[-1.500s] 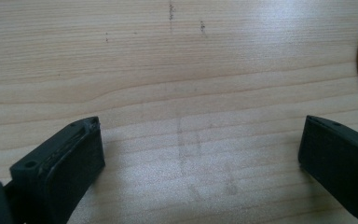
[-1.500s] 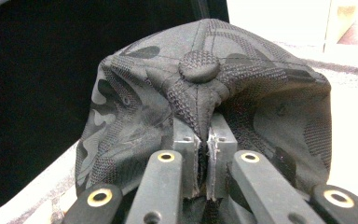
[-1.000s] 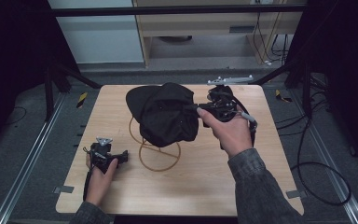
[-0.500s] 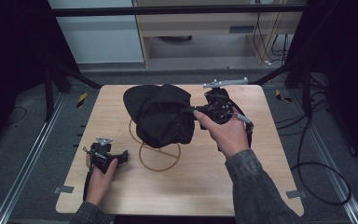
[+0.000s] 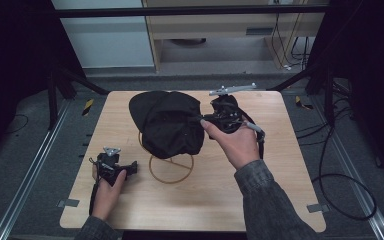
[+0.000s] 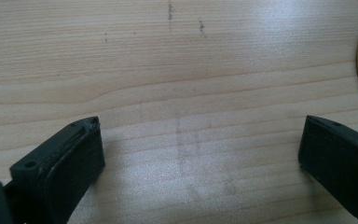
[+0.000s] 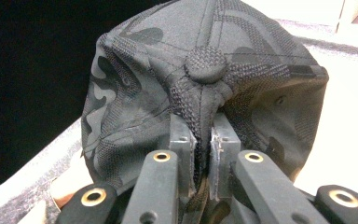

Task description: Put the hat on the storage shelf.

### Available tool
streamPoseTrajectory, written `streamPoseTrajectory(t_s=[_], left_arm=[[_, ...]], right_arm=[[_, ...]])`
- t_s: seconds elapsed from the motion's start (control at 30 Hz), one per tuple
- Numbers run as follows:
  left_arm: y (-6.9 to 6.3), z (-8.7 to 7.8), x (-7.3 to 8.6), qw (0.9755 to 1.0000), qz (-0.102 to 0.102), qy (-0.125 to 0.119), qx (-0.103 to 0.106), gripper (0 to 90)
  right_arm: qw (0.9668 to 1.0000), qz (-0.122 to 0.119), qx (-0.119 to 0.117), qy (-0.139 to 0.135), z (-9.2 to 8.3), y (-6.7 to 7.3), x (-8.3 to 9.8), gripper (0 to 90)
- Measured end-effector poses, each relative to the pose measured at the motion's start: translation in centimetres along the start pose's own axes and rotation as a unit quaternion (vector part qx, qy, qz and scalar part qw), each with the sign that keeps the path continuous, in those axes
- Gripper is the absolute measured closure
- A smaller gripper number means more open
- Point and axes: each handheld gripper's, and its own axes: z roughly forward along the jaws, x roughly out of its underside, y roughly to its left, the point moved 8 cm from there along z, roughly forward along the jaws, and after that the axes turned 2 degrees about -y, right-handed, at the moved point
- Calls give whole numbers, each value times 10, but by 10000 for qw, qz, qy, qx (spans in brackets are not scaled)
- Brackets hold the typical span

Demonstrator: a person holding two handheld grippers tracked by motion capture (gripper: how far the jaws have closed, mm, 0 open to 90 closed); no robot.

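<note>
Worktop [image 5: 280,200] of pale wood carries everything here. At the left side the left claw [image 5: 114,167] rests low near the front edge, and in the left gripper view its two black jaws stand spread wide with only bare wood between them; it holds nothing and seems to wait. Just to its right stands a gold wire stand [image 5: 171,170], whose round base ring lies flat on the wood. Over the top of this stand hangs the dark camouflage cap [image 5: 172,122], with its brim pointing to the far left. Further right, the right claw [image 5: 219,119] is pressed together on a fold of the cap's fabric, close under the top button [image 7: 206,64], as the right gripper view shows clearly.

I judge that the step in hand is setting the cap on the stand, or adjusting how it sits there. The next move probably calls for lowering the crown until the stand carries it, then opening the jaws gently so the fabric does not pull the light stand over.
</note>
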Motion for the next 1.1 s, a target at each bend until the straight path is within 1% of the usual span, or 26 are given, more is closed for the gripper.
streamPoseTrajectory(t_s=[0.27, 0.6, 0.9, 1.1], left_arm=[[0, 0, 0, 10000, -3, 0, 1, 0], [0, 0, 0, 10000, -6, 0, 2, 0], [0, 0, 0, 10000, -5, -1, 1, 0], [0, 0, 0, 10000, -5, 1, 2, 0]], right_arm=[[9999, -115, 57, 80, 10, 4, 1, 822], [9995, -195, 126, 202, 22, 8, 5, 815], [9989, -290, 199, 317, 34, 9, 7, 809], [9985, -345, 255, 340, 38, 10, 6, 810]])
